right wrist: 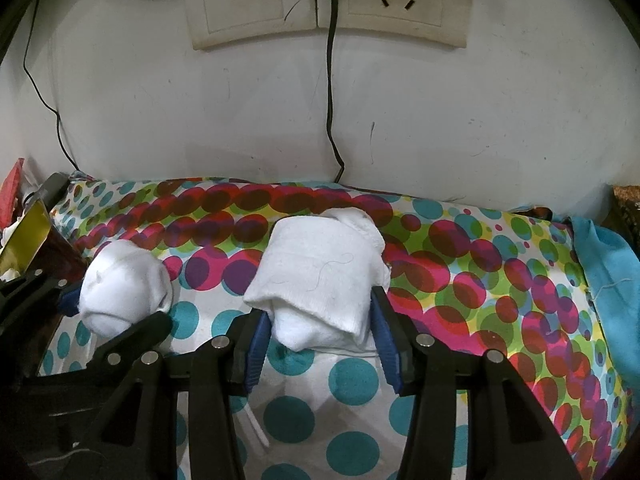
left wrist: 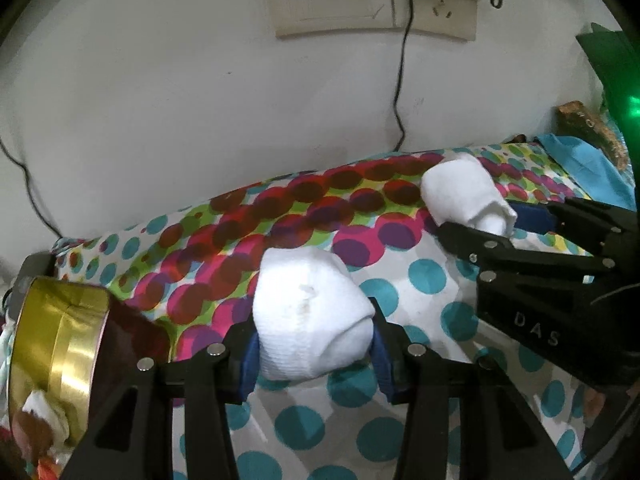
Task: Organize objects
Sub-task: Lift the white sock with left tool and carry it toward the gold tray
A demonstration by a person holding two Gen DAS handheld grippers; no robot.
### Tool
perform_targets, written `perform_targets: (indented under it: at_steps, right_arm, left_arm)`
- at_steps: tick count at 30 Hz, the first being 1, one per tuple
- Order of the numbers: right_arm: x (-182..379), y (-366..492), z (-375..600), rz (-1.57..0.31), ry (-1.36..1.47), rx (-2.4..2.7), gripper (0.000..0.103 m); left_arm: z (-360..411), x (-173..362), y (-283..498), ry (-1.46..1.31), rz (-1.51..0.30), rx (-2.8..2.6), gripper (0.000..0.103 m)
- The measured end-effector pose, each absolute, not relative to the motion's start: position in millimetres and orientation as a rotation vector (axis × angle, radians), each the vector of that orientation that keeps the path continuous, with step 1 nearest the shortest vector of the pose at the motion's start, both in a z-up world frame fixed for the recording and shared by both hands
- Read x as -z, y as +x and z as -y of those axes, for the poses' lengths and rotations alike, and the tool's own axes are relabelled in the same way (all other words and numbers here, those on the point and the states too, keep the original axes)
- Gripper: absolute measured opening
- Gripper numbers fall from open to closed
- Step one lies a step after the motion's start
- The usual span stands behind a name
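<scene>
Two white rolled socks lie on a bright polka-dot cloth near the wall. My left gripper is shut on the nearer sock roll, with its blue pads pressed into both sides. That roll also shows in the right wrist view as the left sock roll, with the left gripper around it. My right gripper is shut on the second sock roll, squeezing its near end. In the left wrist view the right gripper holds this second roll at the right. Both rolls rest on the cloth.
A gold tin lies on its side at the left edge with tissue in it. A white wall with socket plates and a hanging black cable rises just behind the cloth. Blue fabric and a brown object sit at the right.
</scene>
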State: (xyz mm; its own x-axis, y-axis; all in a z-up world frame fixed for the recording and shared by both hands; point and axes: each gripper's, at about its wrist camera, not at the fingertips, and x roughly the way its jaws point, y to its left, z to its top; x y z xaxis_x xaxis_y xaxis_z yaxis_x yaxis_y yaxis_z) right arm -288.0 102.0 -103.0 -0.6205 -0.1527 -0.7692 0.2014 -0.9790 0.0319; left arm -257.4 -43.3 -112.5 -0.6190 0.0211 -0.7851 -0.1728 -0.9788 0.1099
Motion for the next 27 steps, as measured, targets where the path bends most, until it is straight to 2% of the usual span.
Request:
perform_targets:
  at_steps: [9,27]
  right_arm:
    - [102.9,-287.2,-102.9,-0.088,1.256,2.662,0.047]
    - [103.8,-287.8,-101.3,-0.102,1.260,2.665,0.047]
  left_arm:
    - [45.5,109.4,-244.4,-1.358,-0.288,-2.761,0.046]
    - [46.2,96.5,-201.5,-1.373,-0.180,-2.848,0.046]
